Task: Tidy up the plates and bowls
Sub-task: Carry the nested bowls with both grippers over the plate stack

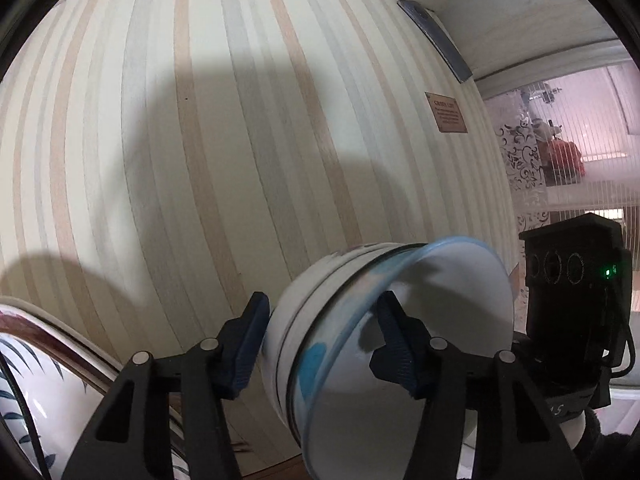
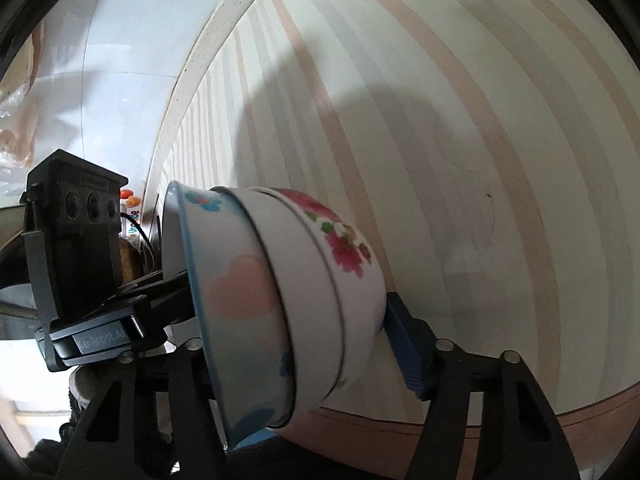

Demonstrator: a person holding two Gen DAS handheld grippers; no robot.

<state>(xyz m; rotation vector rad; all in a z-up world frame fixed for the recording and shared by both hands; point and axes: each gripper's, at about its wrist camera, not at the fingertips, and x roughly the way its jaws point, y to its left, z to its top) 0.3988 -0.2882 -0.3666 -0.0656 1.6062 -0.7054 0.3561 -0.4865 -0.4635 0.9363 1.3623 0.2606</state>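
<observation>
A nested stack of bowls (image 1: 360,344) is held on its side in front of a striped cupboard door (image 1: 200,140). The innermost bowl has a blue rim and blue and pink shapes (image 2: 232,288); the outermost has red flowers (image 2: 340,240). My left gripper (image 1: 320,336) is shut on the stack, one finger inside the blue-rimmed bowl, the other against the outer side. My right gripper (image 2: 296,344) is shut on the same stack from the other side, its right pad (image 2: 404,344) against the flowered bowl's base. A leaf-patterned plate (image 1: 36,392) sits at the lower left.
The door carries a metal handle (image 1: 436,36) and a small brown label (image 1: 446,112). A window with blinds (image 1: 580,152) lies to the right. Bottles (image 2: 132,208) stand behind the left gripper's body in the right wrist view. A brown ledge (image 2: 520,428) runs below the door.
</observation>
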